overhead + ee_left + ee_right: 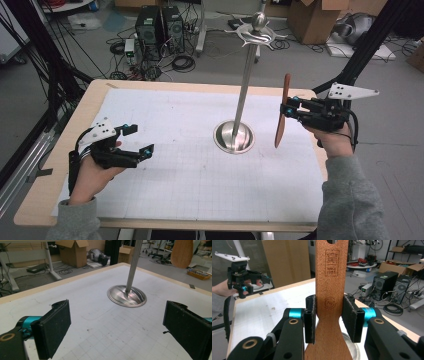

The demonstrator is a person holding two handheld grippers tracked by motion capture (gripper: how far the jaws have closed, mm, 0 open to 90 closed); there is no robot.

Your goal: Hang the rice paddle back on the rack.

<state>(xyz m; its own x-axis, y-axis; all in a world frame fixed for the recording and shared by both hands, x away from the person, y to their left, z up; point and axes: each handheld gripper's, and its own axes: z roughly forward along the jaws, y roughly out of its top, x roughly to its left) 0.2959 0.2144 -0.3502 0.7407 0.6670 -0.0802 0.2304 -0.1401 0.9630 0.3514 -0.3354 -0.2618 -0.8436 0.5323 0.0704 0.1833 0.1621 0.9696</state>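
Clamping a wooden spatula (331,302) by the narrow neck of its handle, the right gripper (331,320) is holding it upright in the air, both black pads pressing on the handle's edges. Seen from the high view, the spatula (282,112) is hanging blade-down, well clear of the bench (60,150), off to the right of the metal stand (245,90) and near its round base. The hole at the handle's top end is sitting above the pads, and the stand's hooked crown (256,34) is higher up; I judge the work in hand to be hanging the spatula on one of those hooks.

The spatula looks light, stiff and flat, with smooth wood that could twist or slide in a loose grip. The neck seems the right place to hold it, since this leaves the hole free for a hook. The stand looks tall and slim on a small base, so a knock from the blade could rock it.

Farther out, to the left of the stand, the left gripper (137,140) is hovering low over the bench with its jaws standing wide and nothing between them; its own view is showing the two pads (53,327) spread apart with the stand's base (127,295) beyond.
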